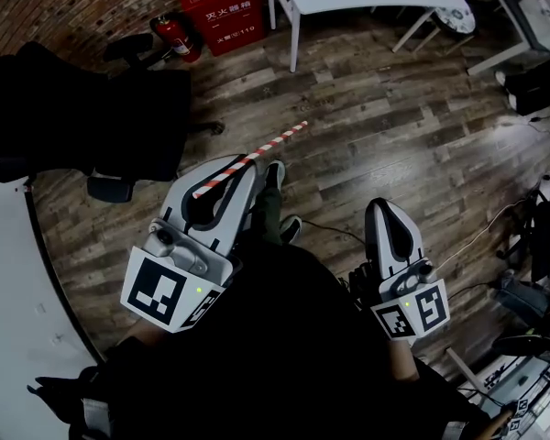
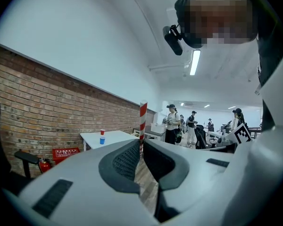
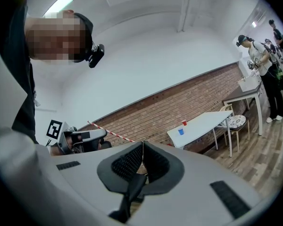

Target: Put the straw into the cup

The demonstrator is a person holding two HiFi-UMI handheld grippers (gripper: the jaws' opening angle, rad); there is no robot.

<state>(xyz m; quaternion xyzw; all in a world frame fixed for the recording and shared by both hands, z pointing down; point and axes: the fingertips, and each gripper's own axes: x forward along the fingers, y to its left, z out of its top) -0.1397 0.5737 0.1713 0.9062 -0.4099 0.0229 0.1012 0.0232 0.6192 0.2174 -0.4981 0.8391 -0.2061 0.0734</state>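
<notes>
Our left gripper [image 1: 249, 174] is clamped on the red-and-white striped straw [image 1: 261, 152], which sticks out well past its jaws. Our right gripper [image 1: 382, 209] is pressed closed on nothing. The red cup [image 2: 102, 132] and blue cup [image 2: 102, 140] stand on the white table [image 2: 120, 136], well away (we cannot tell which one is meant). We judge the carry comes first: grip firmly, lead with the free end, and tilt the straw upright only over the cup's mouth.
</notes>
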